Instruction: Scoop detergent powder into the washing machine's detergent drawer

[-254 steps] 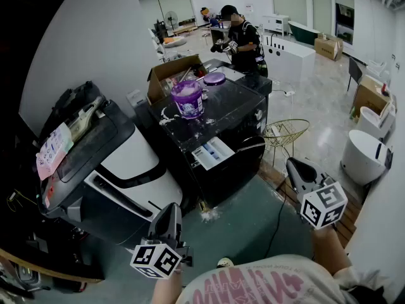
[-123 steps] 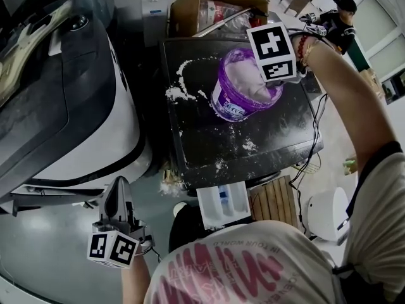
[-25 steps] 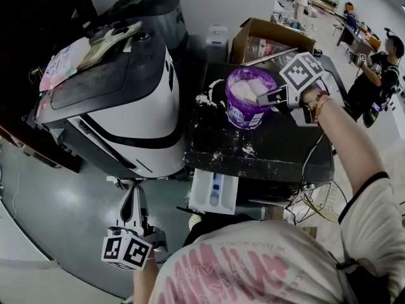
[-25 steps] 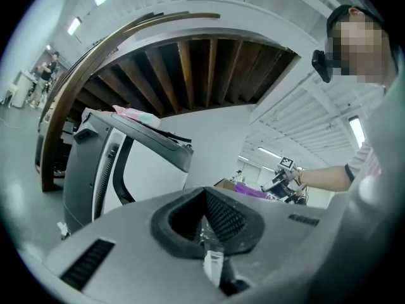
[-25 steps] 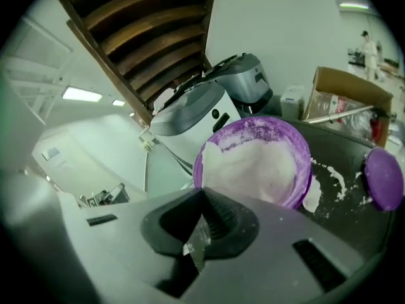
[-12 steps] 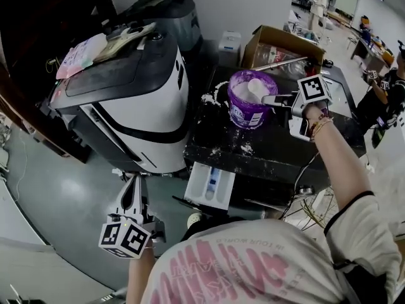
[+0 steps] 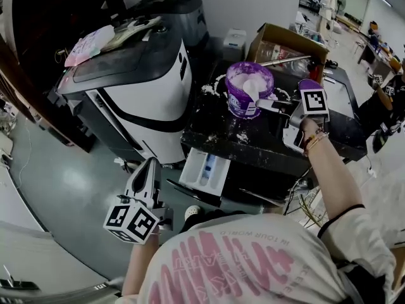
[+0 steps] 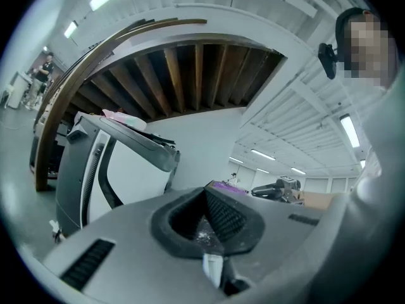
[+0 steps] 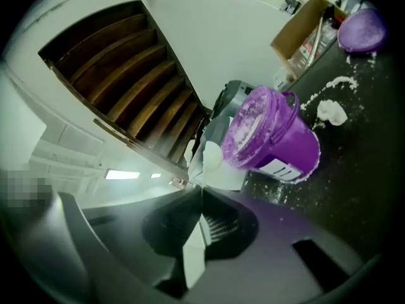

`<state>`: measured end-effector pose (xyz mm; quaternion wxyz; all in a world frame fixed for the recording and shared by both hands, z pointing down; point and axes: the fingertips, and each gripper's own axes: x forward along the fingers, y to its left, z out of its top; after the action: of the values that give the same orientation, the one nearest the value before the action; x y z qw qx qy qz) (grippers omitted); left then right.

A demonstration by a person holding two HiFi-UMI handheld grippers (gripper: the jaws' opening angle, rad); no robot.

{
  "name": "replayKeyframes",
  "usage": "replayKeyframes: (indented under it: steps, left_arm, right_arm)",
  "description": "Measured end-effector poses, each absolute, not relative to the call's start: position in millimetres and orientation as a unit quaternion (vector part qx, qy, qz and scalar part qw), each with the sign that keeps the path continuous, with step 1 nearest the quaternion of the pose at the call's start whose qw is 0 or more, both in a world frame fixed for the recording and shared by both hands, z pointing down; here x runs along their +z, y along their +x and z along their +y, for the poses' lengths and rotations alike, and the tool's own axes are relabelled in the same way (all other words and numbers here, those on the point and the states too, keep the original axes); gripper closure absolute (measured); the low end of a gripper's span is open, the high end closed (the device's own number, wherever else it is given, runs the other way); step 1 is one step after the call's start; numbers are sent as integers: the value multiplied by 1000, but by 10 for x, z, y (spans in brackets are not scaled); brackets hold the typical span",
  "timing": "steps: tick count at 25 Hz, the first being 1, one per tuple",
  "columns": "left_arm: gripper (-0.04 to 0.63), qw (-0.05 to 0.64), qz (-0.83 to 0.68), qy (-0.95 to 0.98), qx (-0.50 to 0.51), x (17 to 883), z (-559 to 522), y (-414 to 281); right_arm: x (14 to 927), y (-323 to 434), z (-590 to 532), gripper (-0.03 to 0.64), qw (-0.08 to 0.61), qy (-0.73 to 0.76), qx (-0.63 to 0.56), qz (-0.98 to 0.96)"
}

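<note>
A purple detergent tub [image 7: 248, 99] stands open on the black washing machine [image 7: 218, 132], with white powder inside. My right gripper [image 7: 273, 104] is shut on the handle of a white scoop [image 7: 251, 88]. The scoop's bowl [image 9: 212, 157] is heaped with powder and sits by the tub's [image 9: 278, 138] rim. The handle [image 9: 192, 249] runs back between the closed jaws of my right gripper [image 9: 201, 192]. The detergent drawer [image 7: 205, 170] stands pulled out at the machine's front, below the tub. My left gripper [image 7: 149, 176] hangs low at the left, shut and empty, its jaws [image 8: 205, 223] pointing up.
Spilled powder [image 9: 330, 111] lies on the machine top. The tub's purple lid [image 9: 361, 30] and a cardboard box [image 7: 285, 43] are at the back. A white and black appliance [image 7: 139, 87] stands to the left. A person [image 7: 392, 100] stands at the far right.
My right gripper has raised the scoop, filled with powder, out of the tub to its rim. My left gripper stays low at the left.
</note>
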<state>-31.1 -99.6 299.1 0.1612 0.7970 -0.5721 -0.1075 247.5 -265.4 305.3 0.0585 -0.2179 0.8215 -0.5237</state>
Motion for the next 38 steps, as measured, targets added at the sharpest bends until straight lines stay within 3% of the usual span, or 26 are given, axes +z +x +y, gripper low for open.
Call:
replayKeyframes:
  steps: [16,28,38]
  left_arm:
    - [594,214,-555,798,-102,3474,-457,204]
    - [594,267,-567,774,-93,3813,-348,59]
    - [593,317,-529,785,-64,4147,-536,-246]
  right_arm:
    - [4092,1976,-1435,614,26,-132,-610,781]
    - [4620,1379,-967,614,-23,-87,-656,749]
    - [4803,958,-1095,612,-28,-134,-676,724]
